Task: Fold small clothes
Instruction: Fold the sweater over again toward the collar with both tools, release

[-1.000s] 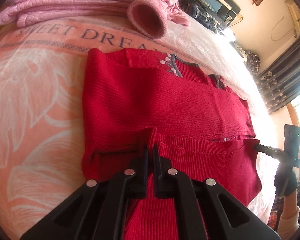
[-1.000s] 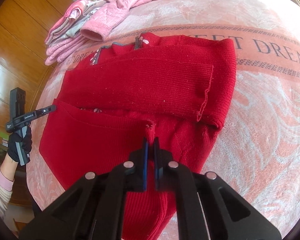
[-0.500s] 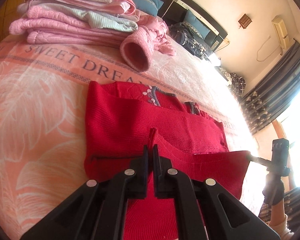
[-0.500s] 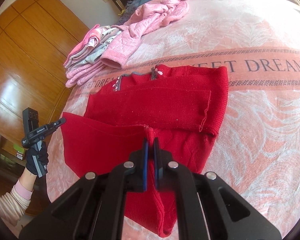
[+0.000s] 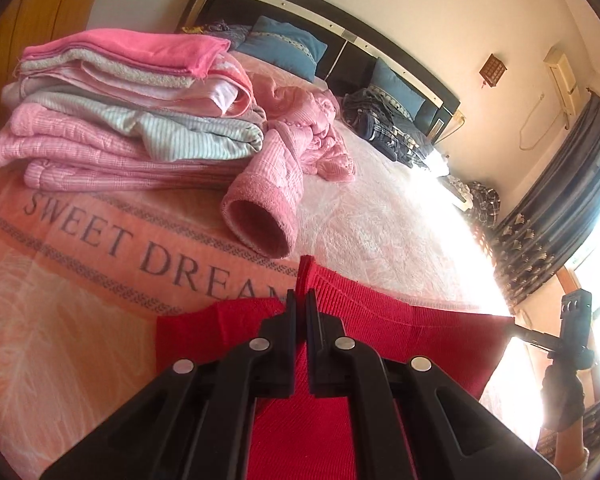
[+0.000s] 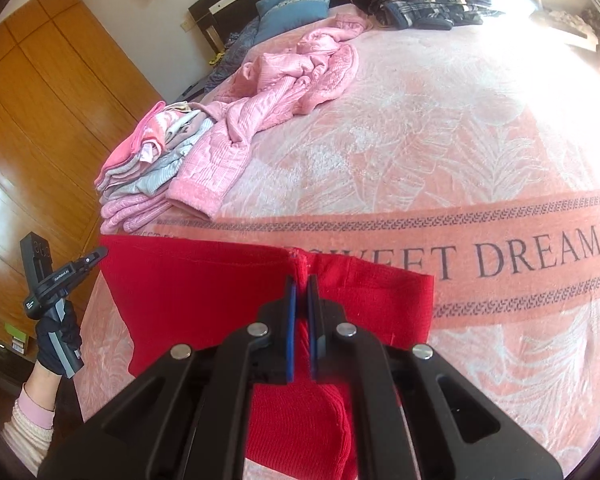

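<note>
Red sweater point(image 5: 380, 320) hung by its lifted hem, pinched at one corner in the left gripper point(image 5: 300, 300) and at the other in the right gripper point(image 6: 301, 284), presumably to carry the hem over for a fold; beyond lay the blanket point(image 6: 460, 140); farther ahead, folded pink clothes point(image 5: 112, 120).

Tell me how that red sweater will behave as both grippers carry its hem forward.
The red sweater looks floppy: it hangs from the left gripper and right gripper, likely sagging between them. Its ribbed knit probably resists slipping in the shut jaws. It seems light, so should drape wherever laid.
</note>
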A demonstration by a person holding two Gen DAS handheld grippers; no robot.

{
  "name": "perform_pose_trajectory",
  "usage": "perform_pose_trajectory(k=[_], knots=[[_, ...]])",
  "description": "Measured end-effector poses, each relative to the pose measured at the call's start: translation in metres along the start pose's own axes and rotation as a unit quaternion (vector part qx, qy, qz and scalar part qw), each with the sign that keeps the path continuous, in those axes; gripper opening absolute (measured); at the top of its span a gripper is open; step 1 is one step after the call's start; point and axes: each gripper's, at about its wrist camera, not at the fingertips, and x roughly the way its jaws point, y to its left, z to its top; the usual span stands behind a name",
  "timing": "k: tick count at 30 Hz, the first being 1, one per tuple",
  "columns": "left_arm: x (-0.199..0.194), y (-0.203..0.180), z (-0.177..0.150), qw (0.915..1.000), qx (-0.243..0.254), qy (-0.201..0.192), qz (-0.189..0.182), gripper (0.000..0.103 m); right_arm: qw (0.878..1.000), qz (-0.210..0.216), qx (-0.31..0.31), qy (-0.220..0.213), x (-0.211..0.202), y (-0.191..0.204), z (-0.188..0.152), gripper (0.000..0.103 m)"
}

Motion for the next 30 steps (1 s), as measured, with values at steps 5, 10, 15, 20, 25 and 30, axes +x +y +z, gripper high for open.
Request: perform_pose_trajectory(k=[5, 10, 15, 20, 25, 30], knots=[[0.05, 0.021, 0.002, 0.9993, -0.015, 0.024, 0.023, 0.003, 0.999, -0.027, 0.029, 0.025, 0.044, -0.026, 0.016, 0.003], [0.089, 0.044, -0.012, 0.997, -0.024, 0.054, 0.049, 0.003, 0.996, -0.047, 0.054, 0.054, 0.086, -0.05, 0.01, 0.003], [0.111, 0.057, -0.023, 0.9946, -0.02, 0.074, 0.07, 0.003, 0.993, -0.061, 0.075, 0.07, 0.114, -0.067, 0.003, 0.003], [0.124, 0.064, -0.032, 0.9931, -0.022, 0.086, 0.077, 0.004, 0.989, -0.077, 0.09, 0.087, 0.138, -0.078, -0.007, 0.004], [0.112, 0.062, -0.031, 0.9909, -0.039, 0.084, 0.098, 0.009, 0.988, -0.079, 0.102, 0.08, 0.129, -0.077, -0.011, 0.013], [0.057, 0.04, -0.038, 0.9931, -0.004, 0.059, 0.102, 0.025, 0.993, -0.053, 0.081, 0.065, 0.082, -0.061, -0.028, 0.024]])
